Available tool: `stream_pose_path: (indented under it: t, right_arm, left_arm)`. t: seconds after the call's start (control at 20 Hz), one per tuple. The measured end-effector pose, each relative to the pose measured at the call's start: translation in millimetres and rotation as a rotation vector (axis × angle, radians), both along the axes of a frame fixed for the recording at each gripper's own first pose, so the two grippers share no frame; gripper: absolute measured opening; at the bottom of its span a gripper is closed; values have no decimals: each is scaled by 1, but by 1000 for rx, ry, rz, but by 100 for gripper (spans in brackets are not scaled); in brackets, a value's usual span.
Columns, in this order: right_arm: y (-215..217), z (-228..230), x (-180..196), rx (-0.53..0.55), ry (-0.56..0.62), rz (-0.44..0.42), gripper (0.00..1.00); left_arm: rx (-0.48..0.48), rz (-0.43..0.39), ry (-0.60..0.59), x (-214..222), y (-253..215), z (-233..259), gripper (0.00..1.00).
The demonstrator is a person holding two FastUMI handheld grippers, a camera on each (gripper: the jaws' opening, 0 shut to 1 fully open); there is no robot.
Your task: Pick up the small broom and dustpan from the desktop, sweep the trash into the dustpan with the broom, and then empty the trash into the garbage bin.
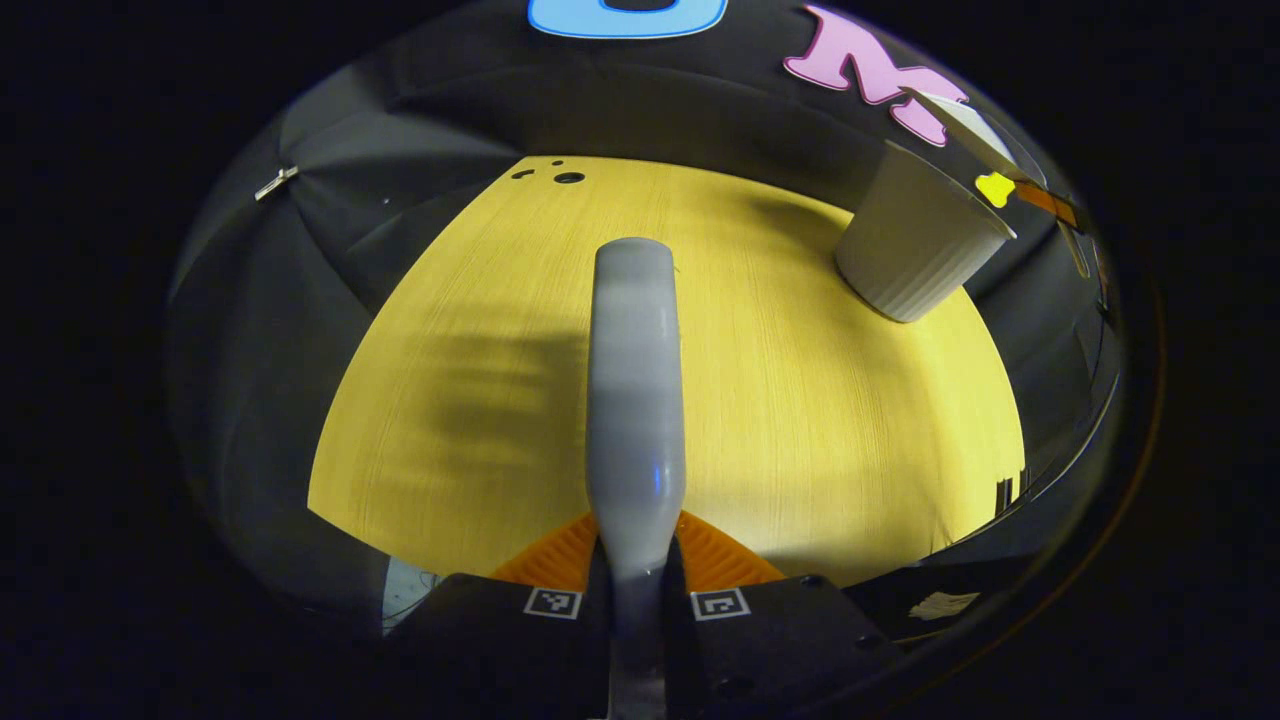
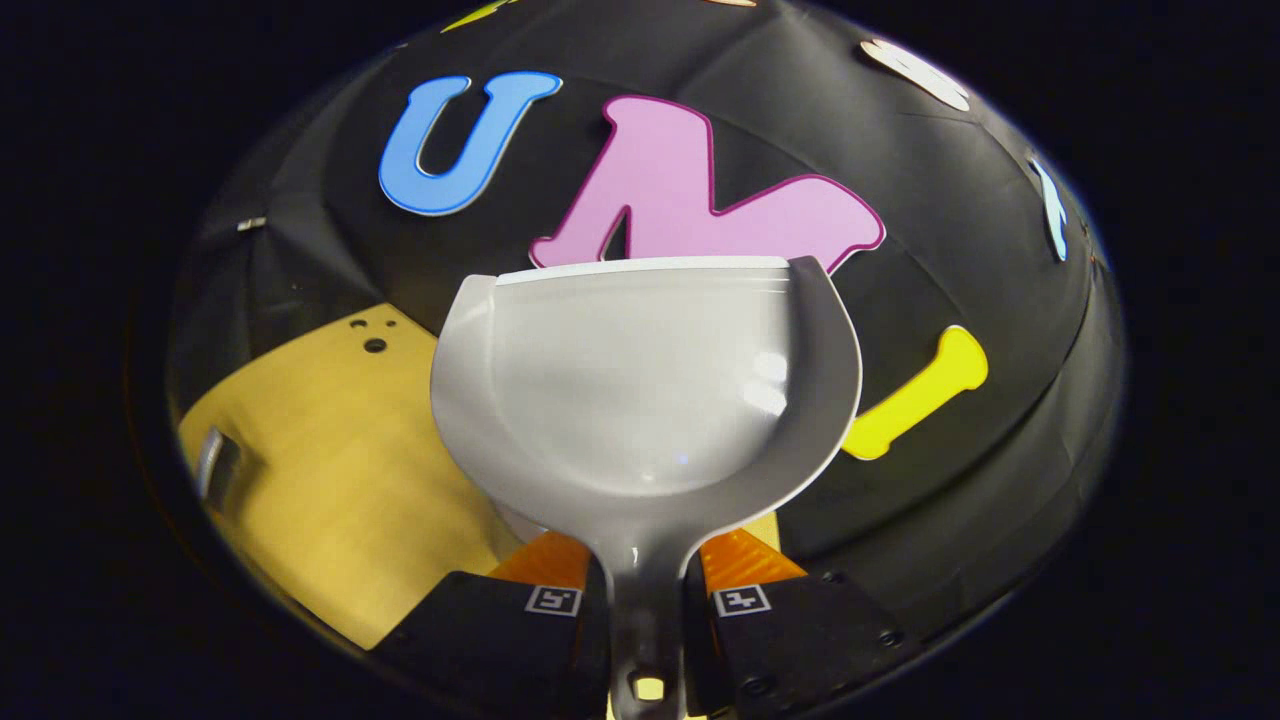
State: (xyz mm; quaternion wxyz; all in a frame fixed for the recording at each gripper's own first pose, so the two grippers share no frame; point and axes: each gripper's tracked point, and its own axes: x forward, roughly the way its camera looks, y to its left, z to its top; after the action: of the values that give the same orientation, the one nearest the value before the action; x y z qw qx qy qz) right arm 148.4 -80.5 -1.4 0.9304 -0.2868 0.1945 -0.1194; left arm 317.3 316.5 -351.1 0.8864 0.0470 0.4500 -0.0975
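1. The left gripper (image 1: pixel 636 560) was closed on the grey handle of the small broom (image 1: pixel 634 390), with both fingers pressed against the handle's sides.
2. That handle ran straight forward from the fingers, out over the yellow wooden desk (image 1: pixel 800 420); the brush end lay behind the camera and could not be seen.
3. In the left gripper view, the garbage bin (image 1: pixel 915 245), a pale ribbed container, stood on the far right part of the desk, well apart from the broom handle.
4. Above the bin's rim a pale, thin-edged shape was tilted over the opening; it was probably the dustpan seen from the side, though the edge of the view was too distorted to be sure.
5. The right gripper (image 2: pixel 645 590) was clamped on the stem of the dustpan (image 2: pixel 645 390), a finger on each side of it.
6. In the right gripper view, the dustpan's scoop faced the camera, lifted off the desk (image 2: pixel 330 470), and its hollow looked bare and glossy.
7. 3 small dark holes marked the desk's far corner in both views.
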Motion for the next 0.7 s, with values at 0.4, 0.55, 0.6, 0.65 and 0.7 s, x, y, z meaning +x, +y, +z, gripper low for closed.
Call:
stream_pose_path:
  t: [0.4, 0.55, 0.6, 0.65, 0.7]
  right_arm:
    - [111, -89, -58, 232, 188, 122, 33]
    - [125, -140, -85, 254, 275, 113, 33]
    - [129, -159, -94, 271, 305, 104, 33]
    - [132, -176, -105, 288, 333, 90, 33]
    - [133, -192, -115, 308, 361, 75, 33]
  left_arm:
    - [6, 14, 1, -8, 21, -19, 25]
    - [21, -7, 5, -3, 25, -24, 25]
    - [26, -15, 8, 0, 25, -26, 25]
    - [35, -18, 12, 1, 25, -28, 25]
    - [39, -22, 19, 5, 25, -31, 29]
